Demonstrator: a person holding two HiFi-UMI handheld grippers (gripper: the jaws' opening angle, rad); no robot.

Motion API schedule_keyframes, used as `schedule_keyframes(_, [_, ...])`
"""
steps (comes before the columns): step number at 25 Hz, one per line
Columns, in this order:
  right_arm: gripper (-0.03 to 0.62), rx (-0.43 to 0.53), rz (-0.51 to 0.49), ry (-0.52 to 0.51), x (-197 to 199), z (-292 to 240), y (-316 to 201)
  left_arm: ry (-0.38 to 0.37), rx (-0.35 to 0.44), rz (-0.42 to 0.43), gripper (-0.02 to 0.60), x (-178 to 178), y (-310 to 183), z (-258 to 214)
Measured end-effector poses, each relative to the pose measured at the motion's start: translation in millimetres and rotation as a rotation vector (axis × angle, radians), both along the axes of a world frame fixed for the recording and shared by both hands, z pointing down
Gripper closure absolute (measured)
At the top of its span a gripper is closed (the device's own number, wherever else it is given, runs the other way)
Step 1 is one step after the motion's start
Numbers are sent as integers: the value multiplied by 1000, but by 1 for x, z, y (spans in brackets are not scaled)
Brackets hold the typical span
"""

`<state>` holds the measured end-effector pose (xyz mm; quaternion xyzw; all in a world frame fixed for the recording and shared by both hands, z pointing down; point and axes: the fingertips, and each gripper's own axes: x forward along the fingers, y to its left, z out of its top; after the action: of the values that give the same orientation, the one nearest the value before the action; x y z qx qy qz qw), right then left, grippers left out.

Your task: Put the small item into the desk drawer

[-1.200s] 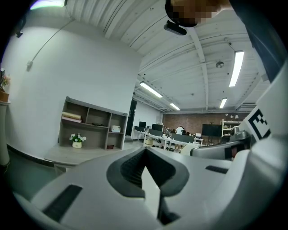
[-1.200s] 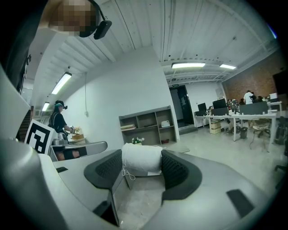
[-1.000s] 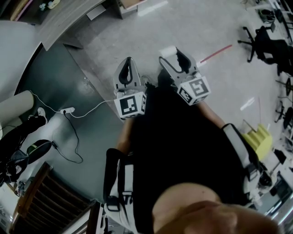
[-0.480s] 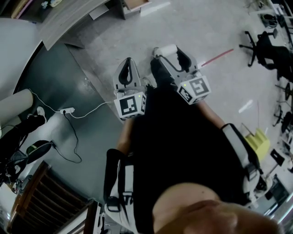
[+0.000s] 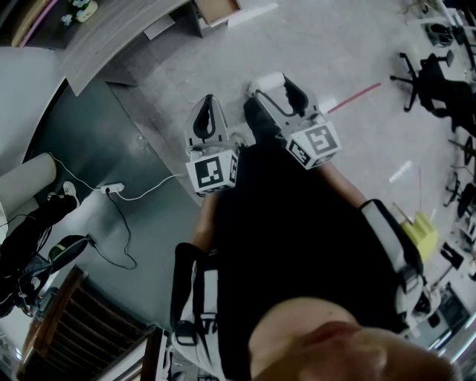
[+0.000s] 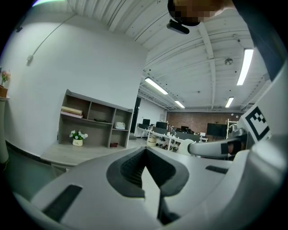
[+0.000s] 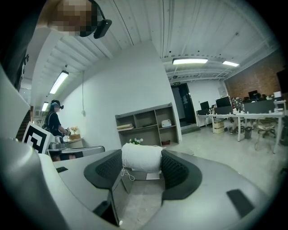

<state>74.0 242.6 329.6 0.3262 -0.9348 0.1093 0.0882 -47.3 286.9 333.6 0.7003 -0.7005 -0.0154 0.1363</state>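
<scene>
Right tool (image 7: pixel 142 165): jaws clamped on the small item (image 7: pixel 141 157), a white roll, held over the floor and well apart from the desk (image 5: pixel 111 33).

Left tool (image 6: pixel 145 155): jaws together, nothing between them.

Step in hand, as I judge it: carry the item to the drawer (image 5: pixel 218 7), which stands open at the far side by the desk's end.

Method: hold the clamp firm, come in above the opening, release low inside.

Count: one item, one open drawer, two tools.
</scene>
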Motion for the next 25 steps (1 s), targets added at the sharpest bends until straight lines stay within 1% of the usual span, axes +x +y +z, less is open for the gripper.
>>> schedule_keyframes(4, [327,-8,-8,-1,-6,0,-33,-2,-6,1,583,-3,-34,-1])
schedule_keyframes(12, [327,-12,-31,-11,-12,-8,-105,-38,-26,16,583,-2,-107,-5])
schedule_keyframes(14, [327,-17,-34,-10,-12,-8,-123,-30,-31,8,583,-1,-126,-7])
schedule_keyframes(21, [327,-33,-60,-4,-5,-7,-188,-55,-56,2,583,7,-189,-9])
schedule_keyframes(25, [327,-44,-76,1,-2,-1,-220,-54,-71,-15,583,11,-220,-6])
